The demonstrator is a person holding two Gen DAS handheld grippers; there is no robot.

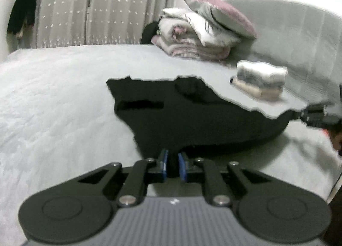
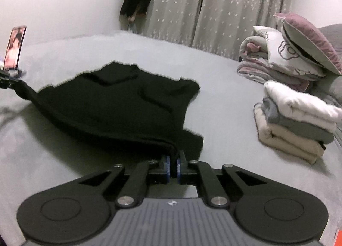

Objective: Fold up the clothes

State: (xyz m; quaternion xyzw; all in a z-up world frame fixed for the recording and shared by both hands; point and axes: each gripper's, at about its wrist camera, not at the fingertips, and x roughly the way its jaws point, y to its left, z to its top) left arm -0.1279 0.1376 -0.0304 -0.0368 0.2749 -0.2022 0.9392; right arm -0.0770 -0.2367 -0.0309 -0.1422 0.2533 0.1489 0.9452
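A black garment (image 1: 192, 117) lay spread in the middle of a bed (image 1: 53, 107) with a pale grey cover. The left hand-held gripper (image 1: 172, 163) was nearly closed, and its blue pads (image 1: 164, 160) pinched one near corner of the black cloth. The right hand-held gripper (image 2: 172, 165) was nearly closed too, and it pinched the other near corner. Each gripper could be seen from the other's camera, off at the side, with the cloth edge pulled up off the bed between them. The far part of the garment rested flat on the cover.

Beyond the garment, to the right, sat a small stack of folded clothes (image 2: 297, 117) in white, grey and cream. It was near the garment but not touching it. Behind that was a bigger pile of bedding (image 2: 277, 64) with a purple cushion (image 2: 307, 38) leaning on top. A starry curtain (image 2: 224, 6) hung at the back. A dark thing (image 2: 136, 0) hung on the wall beside it. A phone (image 2: 16, 47) stood at the far left.
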